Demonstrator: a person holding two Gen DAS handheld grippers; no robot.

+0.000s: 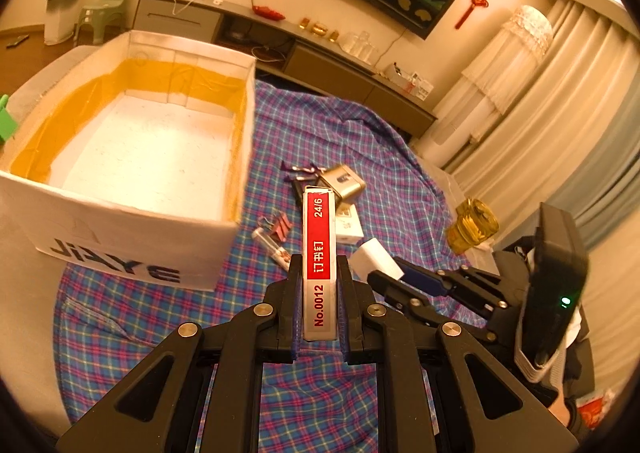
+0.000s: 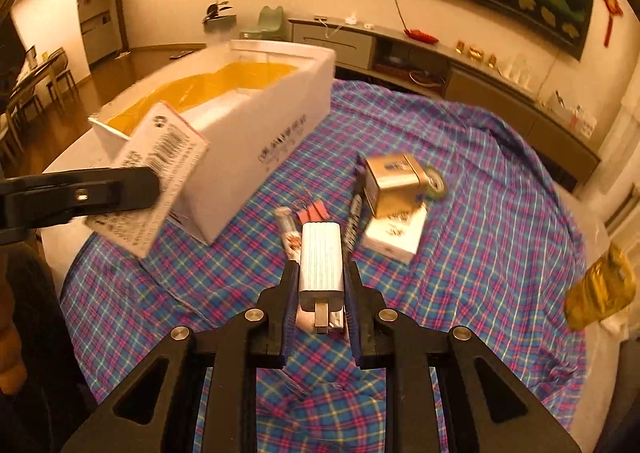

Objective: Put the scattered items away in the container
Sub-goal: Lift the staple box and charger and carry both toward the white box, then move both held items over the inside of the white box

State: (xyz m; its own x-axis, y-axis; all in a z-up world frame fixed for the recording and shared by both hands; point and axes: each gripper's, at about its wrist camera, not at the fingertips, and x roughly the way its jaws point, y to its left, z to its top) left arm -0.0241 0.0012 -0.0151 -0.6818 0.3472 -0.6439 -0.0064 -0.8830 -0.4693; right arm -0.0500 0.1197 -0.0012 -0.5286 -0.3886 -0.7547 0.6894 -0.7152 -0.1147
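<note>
Left gripper (image 1: pixel 319 273) clamps staple box (image 1: pixel 319 249) marked "No.0012 24/6"; right gripper (image 2: pixel 322 285) pinches a silver charger (image 2: pixel 322 263). White container (image 1: pixel 132 157) reads "JiAYE"; gold tin (image 2: pixel 394 183) nearby on plaid cloth (image 2: pixel 480 193).

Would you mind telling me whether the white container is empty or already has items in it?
Empty as far as visible: the white container shows only bare white floor and yellow lining in the left wrist view.

— What can you read?
— The red label on the staple box (image 1: pixel 319 253) says "No.0012", "订书钉" and "24/6".
— And the white box (image 1: pixel 120 249)?
— Black letters on its side read "JiAYE", seen upside down.
— Anything from the right wrist?
— A barcode on the staple box's back; the small print there and on the white box's long side is too blurred.
</note>
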